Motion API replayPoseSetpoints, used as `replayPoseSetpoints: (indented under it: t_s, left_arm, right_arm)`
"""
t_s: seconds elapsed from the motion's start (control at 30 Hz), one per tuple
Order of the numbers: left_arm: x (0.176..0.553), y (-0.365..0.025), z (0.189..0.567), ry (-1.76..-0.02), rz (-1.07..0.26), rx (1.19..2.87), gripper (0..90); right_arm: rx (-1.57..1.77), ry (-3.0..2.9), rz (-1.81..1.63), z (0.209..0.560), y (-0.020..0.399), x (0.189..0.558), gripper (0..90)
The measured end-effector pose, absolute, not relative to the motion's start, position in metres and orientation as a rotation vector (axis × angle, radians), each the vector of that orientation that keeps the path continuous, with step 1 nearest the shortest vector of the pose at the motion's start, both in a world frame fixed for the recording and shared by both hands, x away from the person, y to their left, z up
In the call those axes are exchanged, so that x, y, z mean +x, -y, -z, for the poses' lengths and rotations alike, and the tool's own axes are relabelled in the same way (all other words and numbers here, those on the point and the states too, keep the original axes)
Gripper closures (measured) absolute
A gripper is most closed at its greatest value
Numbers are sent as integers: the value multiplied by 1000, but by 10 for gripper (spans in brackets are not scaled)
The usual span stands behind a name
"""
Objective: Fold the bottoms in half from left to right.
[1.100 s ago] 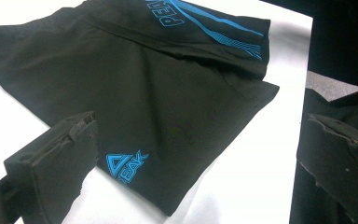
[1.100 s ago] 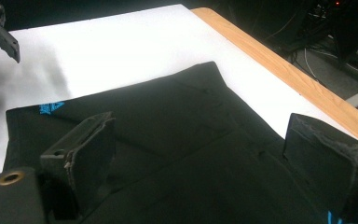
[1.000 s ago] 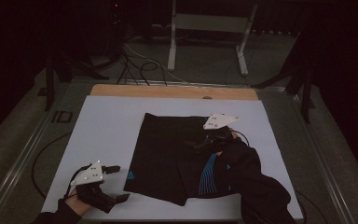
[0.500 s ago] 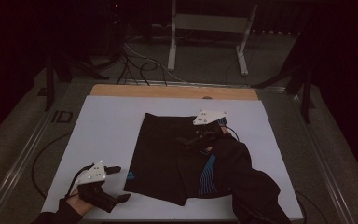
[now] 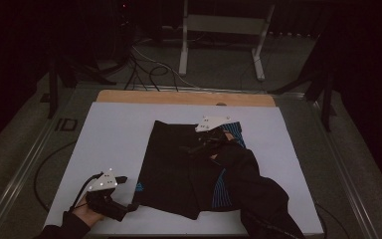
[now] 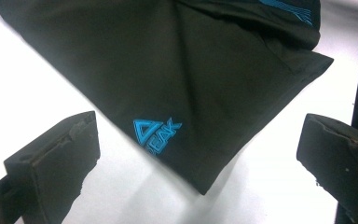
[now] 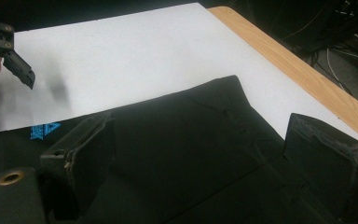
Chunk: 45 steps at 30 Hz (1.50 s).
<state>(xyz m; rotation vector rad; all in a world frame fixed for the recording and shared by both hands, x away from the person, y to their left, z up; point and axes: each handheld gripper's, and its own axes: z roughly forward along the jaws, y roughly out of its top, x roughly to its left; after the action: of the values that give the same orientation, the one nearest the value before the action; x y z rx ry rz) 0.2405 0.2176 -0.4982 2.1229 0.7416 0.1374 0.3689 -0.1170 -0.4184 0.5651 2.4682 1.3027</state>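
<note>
Both sets of tongs have their jaws spread with nothing pinched. The left gripper point(image 5: 127, 195) sits low at the near-left of the white table cover point(image 5: 114, 134), aimed at the near-left corner of the black shorts point(image 5: 179, 169). In the left gripper view that corner, the one with the blue logo point(image 6: 156, 135), lies flat on the white between the two jaws, just ahead of them and not touched. The right gripper point(image 5: 199, 147) hovers over the middle of the cloth, toward the far half; in the right gripper view the jaws frame plain black fabric with a seam running across it, and I can't tell if the tips touch the cloth or float just above.

The shorts lie around the centre of the table, slightly right of middle, mostly flat. A blue striped panel point(image 5: 222, 191) peeks out at the near-right, beside the person's dark sleeve point(image 5: 258, 194), so something looks doubled over there already.

My read: this is early-to-mid folding. The garment is laid out and maybe part-folded, but no grip is on it. Still left: pinch the logo corner, get a hold up top, and bring one side across.
</note>
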Motion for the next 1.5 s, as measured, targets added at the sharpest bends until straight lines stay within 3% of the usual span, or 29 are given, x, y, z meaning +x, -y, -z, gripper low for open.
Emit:
replayPoseSetpoints:
  t_s: [0.27,0.47,0.53,0.63,0.7,0.83,0.93,1.27,1.5]
  left_arm:
    - [243,-210,503,-785,-88,2202,0]
    - [244,-208,504,-783,-130,2240,76]
    - [243,-208,504,-773,-124,2248,158]
    - [243,-206,505,-778,-124,2274,173]
    - [244,-205,506,-784,-113,2290,246]
    - [244,-201,509,-773,-114,2331,298]
    - [245,-200,510,-784,-106,2342,407]
    - [243,-193,509,-779,-156,2369,526]
    - [244,-189,508,-787,-121,2360,730]
  right_arm:
    - [557,-2482,-1299,422,111,372,92]
    - [553,-2491,-1301,424,105,373,92]
    - [543,-2498,-1293,425,101,374,92]
    - [540,-2503,-1291,426,99,375,92]
    - [539,-2511,-1289,428,96,376,92]
    - [535,-2514,-1290,430,92,376,92]
    - [528,-2524,-1284,432,87,377,92]
    - [521,-2532,-1290,435,79,379,92]
    - [509,-2542,-1306,436,70,383,92]
